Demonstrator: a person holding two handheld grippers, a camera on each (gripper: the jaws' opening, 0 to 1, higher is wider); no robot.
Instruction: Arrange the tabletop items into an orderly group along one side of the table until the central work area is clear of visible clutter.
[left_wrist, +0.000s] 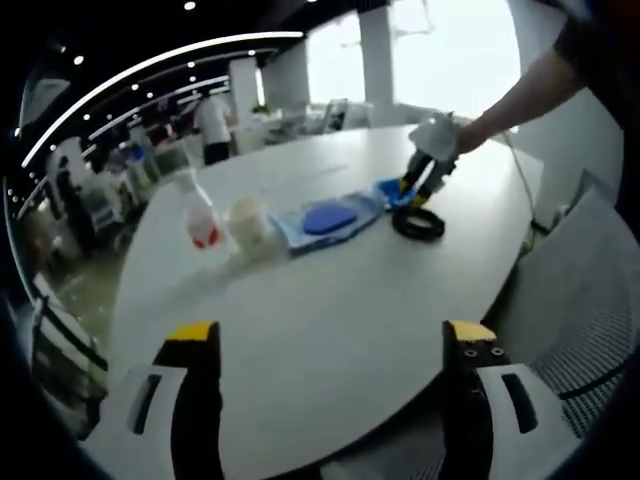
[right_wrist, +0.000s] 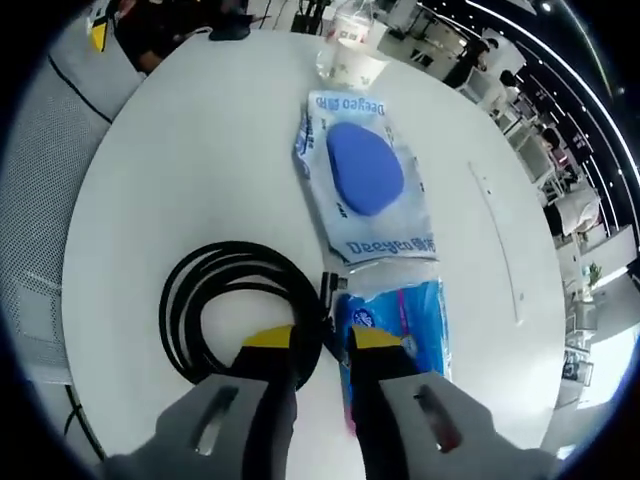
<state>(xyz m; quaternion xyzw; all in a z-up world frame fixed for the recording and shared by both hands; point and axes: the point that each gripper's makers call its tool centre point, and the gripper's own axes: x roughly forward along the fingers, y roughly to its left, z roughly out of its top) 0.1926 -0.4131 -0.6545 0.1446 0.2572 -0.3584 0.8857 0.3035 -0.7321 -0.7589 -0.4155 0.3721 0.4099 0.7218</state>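
Observation:
A coil of black cable (right_wrist: 235, 300) lies on the round white table (right_wrist: 190, 150). My right gripper (right_wrist: 322, 342) is shut on the coil's right side, with the strands between its yellow tips. Beside it lies a blue tissue pack (right_wrist: 405, 315), and beyond that a clear bag holding a blue oval item (right_wrist: 365, 175). A printed paper cup (right_wrist: 352, 62) stands farther off. In the left gripper view the row runs bottle with red label (left_wrist: 200, 215), cup (left_wrist: 250, 222), bag (left_wrist: 325, 220), tissue pack (left_wrist: 390, 190), cable (left_wrist: 418, 223), with the right gripper (left_wrist: 415, 192) over the cable. My left gripper (left_wrist: 330, 335) is open above bare table.
A grey mesh chair (left_wrist: 590, 300) stands at the table's right edge, and another mesh seat (right_wrist: 60, 120) borders the table in the right gripper view. A person's arm (left_wrist: 520, 95) reaches in from the upper right. People and desks (left_wrist: 210, 125) fill the background.

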